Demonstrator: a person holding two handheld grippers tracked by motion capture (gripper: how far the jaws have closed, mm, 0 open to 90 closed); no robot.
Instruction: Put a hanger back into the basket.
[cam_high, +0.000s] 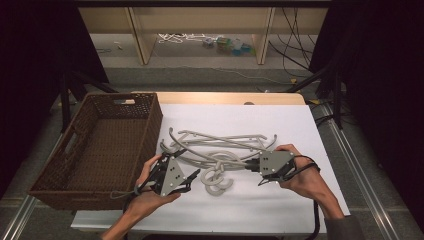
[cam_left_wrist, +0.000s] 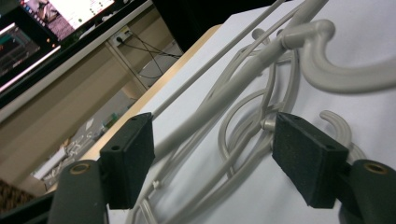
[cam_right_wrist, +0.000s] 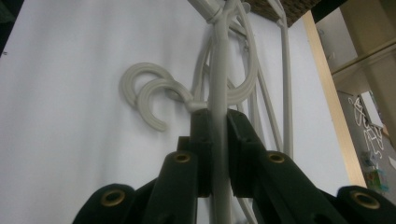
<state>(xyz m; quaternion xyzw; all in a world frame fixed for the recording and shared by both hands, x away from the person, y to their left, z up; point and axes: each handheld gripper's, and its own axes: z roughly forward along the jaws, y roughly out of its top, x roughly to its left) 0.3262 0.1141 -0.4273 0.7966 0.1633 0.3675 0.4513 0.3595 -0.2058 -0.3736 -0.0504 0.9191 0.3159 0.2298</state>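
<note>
Right gripper view shows my right gripper (cam_right_wrist: 219, 140) clamped on the straight bar of one grey hanger (cam_right_wrist: 219, 70); the bar runs out of the jaws toward twelve o'clock, and two hook ends (cam_right_wrist: 149, 100) curl at about ten o'clock from the pads. In the high view that same gripper (cam_high: 260, 172) sits at the four o'clock edge of the tangled hanger pile (cam_high: 215, 150), jaws pointing toward nine o'clock, so the bar I hold lies roughly along the table's width.

My left gripper (cam_high: 192, 176) comes at the pile from the opposite side, at about eight o'clock of it, jaws aimed toward three o'clock. In the left gripper view its pads stand apart with nothing pressed between them: several grey bars (cam_left_wrist: 219, 126) pass through the gap on a slant from about seven to one o'clock, one of them close to the left pad (cam_left_wrist: 128, 158), but I see no squeeze on any of them.

The brown wicker basket (cam_high: 150, 130) stands at nine o'clock of the pile, just beside my left hand (cam_high: 150, 195) and well apart from the right. I judge the coming move depends on this: the held bar points from my right gripper toward my left, so the left, nearer the basket, is placed to close on the far end.
</note>
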